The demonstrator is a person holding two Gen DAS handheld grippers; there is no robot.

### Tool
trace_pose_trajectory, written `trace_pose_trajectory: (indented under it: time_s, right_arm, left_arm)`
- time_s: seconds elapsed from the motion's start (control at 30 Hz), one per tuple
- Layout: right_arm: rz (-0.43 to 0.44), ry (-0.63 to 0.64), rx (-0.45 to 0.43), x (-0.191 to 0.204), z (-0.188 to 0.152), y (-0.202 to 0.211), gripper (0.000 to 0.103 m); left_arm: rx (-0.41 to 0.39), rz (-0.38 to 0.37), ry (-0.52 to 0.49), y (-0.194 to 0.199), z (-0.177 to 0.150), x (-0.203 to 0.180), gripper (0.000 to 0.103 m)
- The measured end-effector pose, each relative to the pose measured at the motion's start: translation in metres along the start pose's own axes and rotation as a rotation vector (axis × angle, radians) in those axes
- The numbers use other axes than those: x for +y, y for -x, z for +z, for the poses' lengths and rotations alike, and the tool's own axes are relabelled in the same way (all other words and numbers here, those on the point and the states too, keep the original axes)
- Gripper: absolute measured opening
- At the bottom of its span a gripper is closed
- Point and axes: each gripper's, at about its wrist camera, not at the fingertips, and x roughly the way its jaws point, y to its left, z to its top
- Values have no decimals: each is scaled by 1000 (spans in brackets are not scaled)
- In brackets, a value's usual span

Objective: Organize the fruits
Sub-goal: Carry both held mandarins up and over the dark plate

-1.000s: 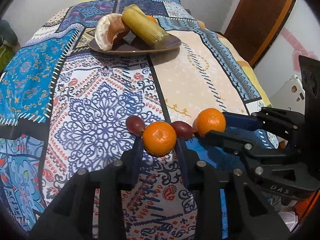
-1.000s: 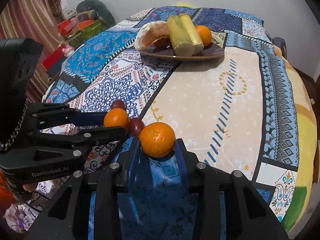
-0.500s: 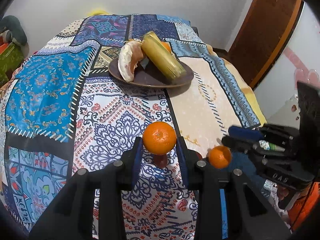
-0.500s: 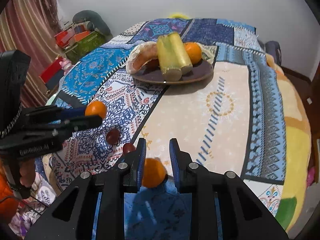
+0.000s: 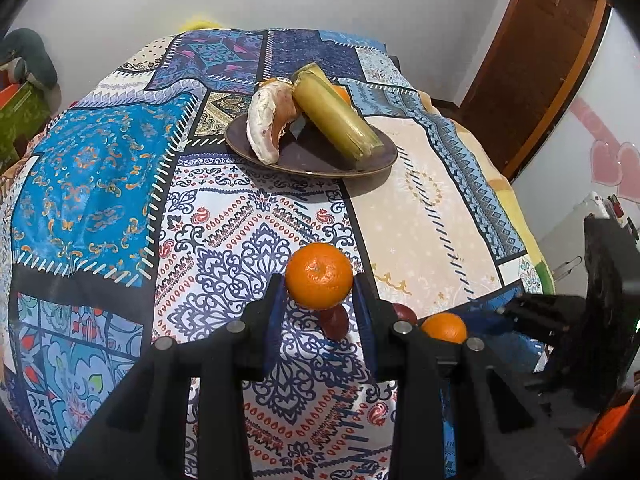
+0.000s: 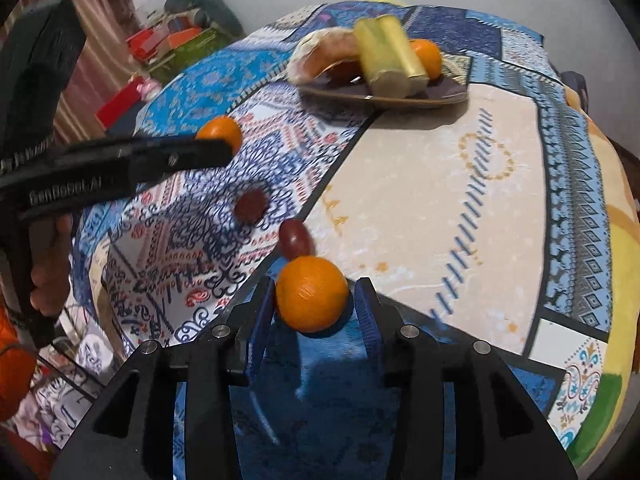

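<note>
My left gripper (image 5: 319, 294) is shut on an orange mandarin (image 5: 319, 276) and holds it above the patterned cloth; it also shows in the right wrist view (image 6: 219, 133). A second mandarin (image 6: 311, 300) lies on the cloth between the fingers of my right gripper (image 6: 314, 312), which is open with a gap on the right side. Two dark red fruits (image 6: 251, 205) (image 6: 295, 239) lie on the cloth beyond it. A brown plate (image 5: 312, 160) at the far side holds a peeled citrus piece (image 5: 266, 124), a yellow-green stalk (image 5: 336, 118) and another mandarin (image 6: 427, 58).
The table is round with a patchwork cloth (image 5: 100, 168) that hangs over the near edge. A brown door (image 5: 532, 60) stands at the right. Boxes and clutter (image 6: 168, 44) sit on the floor to the left of the table.
My left gripper lifted its mandarin up off the cloth. My right gripper had closed on the second mandarin, then opened and left it on the cloth.
</note>
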Motion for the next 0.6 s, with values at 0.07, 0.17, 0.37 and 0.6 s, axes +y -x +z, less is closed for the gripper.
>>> trace_pose_trajectory:
  time_s: [0.07,0.17,0.37,0.6]
  right_arm:
    - [-2,17,-6,4,-1,-1,32]
    - [-27,20,-24,3,1,2,32]
    - [-59,-16,-104,-14,20,19,32]
    - [-103,-41,-188,-33,54,29,32]
  left_arm:
    - [-4,-2,1,0,2,0,34]
    - [-12,-3,0,0,5,1,34]
    - [-28,-5,-1,-4,20,2,34]
    - [-65,2,-15,-12,48,0,34]
